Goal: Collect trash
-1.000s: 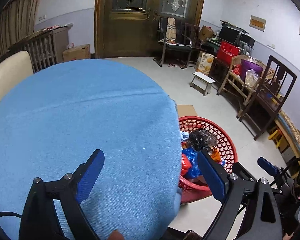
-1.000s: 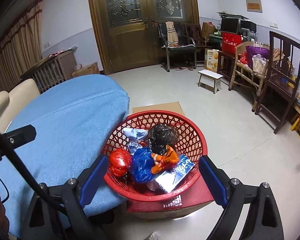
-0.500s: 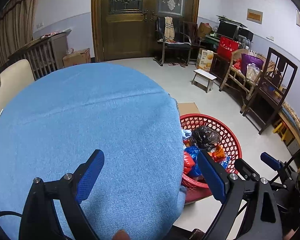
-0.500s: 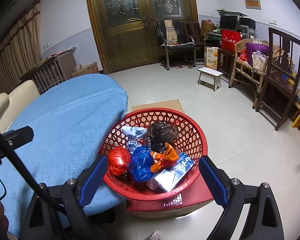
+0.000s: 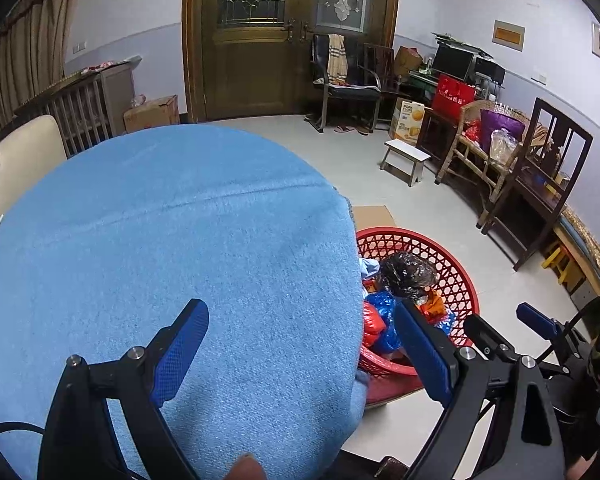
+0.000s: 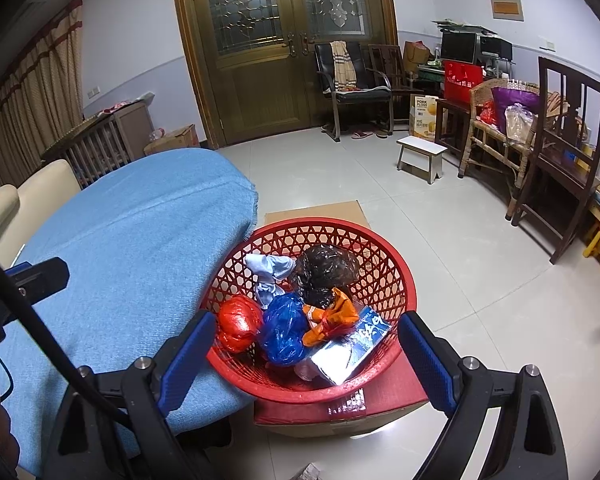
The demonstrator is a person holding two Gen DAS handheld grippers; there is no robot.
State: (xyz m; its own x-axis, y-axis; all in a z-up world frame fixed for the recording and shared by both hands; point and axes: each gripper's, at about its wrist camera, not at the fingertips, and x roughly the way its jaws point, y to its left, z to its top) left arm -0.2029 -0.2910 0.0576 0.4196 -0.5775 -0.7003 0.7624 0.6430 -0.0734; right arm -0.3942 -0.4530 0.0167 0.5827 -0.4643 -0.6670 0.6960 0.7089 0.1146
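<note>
Red basket (image 6: 312, 376), filled with bagged trash (image 6: 282, 330) and set on a box beside the blue-clothed table (image 5: 160, 240); left tongs (image 5: 300, 344) and right tongs (image 6: 304, 354) were held open, empty; tipping was judged possible if the rim were knocked.

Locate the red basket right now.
In the right wrist view, the red basket sits low and central on a box, right of the blue-covered table.
</note>
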